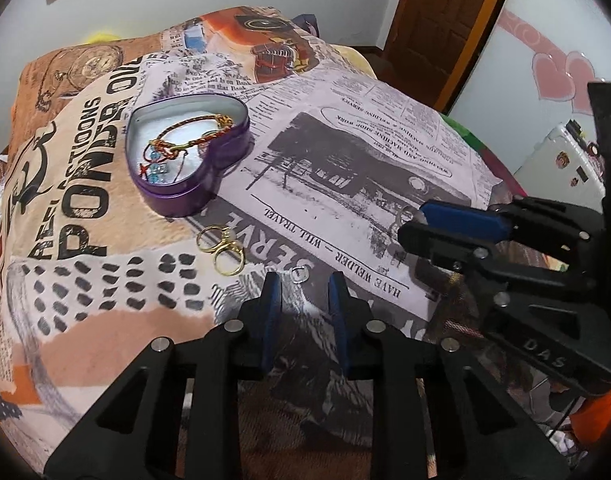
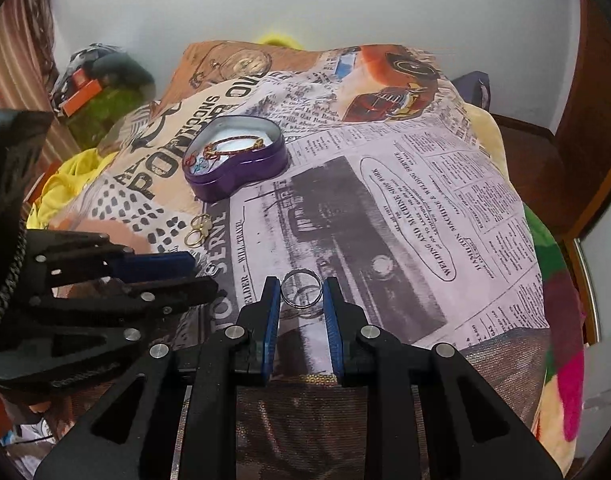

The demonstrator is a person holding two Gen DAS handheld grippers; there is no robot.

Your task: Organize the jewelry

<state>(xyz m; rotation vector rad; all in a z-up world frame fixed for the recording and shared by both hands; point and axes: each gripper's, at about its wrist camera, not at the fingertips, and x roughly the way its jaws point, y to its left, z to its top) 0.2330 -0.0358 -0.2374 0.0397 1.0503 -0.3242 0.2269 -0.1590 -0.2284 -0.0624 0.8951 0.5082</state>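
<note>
Silver ring (image 2: pixel 301 289) sits gripped between right jaws; left jaws open, empty.

"have welder" on bedsheet (image 1: pixel 345 184)

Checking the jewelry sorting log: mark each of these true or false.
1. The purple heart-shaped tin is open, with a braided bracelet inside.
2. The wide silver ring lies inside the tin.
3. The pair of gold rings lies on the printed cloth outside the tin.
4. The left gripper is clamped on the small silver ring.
1. True. The purple heart-shaped tin has no lid on, and a braided bracelet lies inside.
2. False. The wide silver ring sits between the pads of the right gripper, away from the tin.
3. True. The pair of gold rings rests on the printed cloth in front of the tin.
4. False. The small silver ring lies on the cloth just ahead of the open left gripper.
</note>
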